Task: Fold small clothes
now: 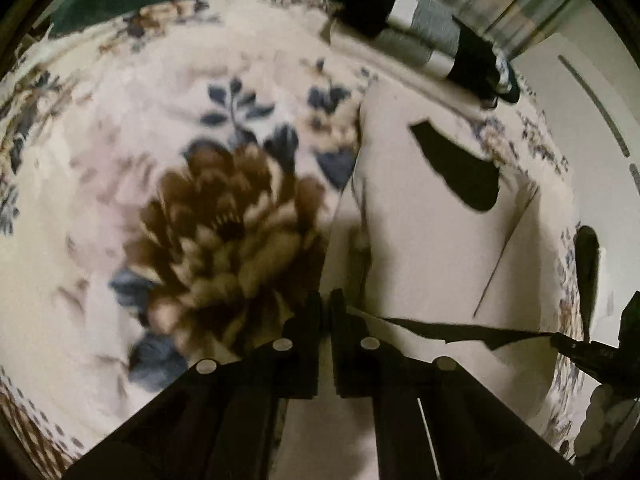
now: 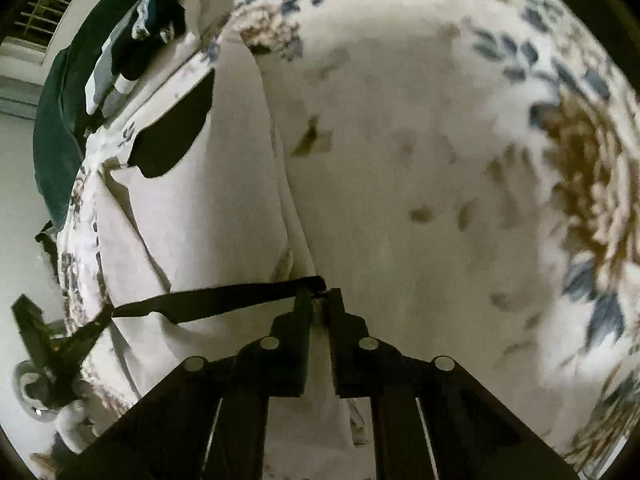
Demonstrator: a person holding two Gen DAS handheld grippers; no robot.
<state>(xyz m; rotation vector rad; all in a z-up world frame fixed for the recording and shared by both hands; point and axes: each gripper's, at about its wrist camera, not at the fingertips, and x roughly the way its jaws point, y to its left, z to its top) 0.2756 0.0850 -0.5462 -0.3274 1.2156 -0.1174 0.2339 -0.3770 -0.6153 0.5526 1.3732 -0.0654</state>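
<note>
A cream-white small garment (image 1: 432,240) with black trim lies on a floral blanket (image 1: 168,184); a black patch (image 1: 460,164) shows on it. My left gripper (image 1: 326,304) is shut on the garment's black-edged hem (image 1: 460,330), which stretches taut to the right toward my right gripper (image 1: 580,350). In the right wrist view my right gripper (image 2: 320,300) is shut on the other end of the black hem (image 2: 224,298); the garment (image 2: 208,216) hangs away to the left, where the left gripper (image 2: 56,356) holds it.
A pile of black, grey and white striped clothes (image 1: 424,28) sits at the blanket's far edge, also visible in the right wrist view (image 2: 132,44). A dark green cloth (image 2: 60,128) lies beside it. A white wall (image 1: 592,128) is on the right.
</note>
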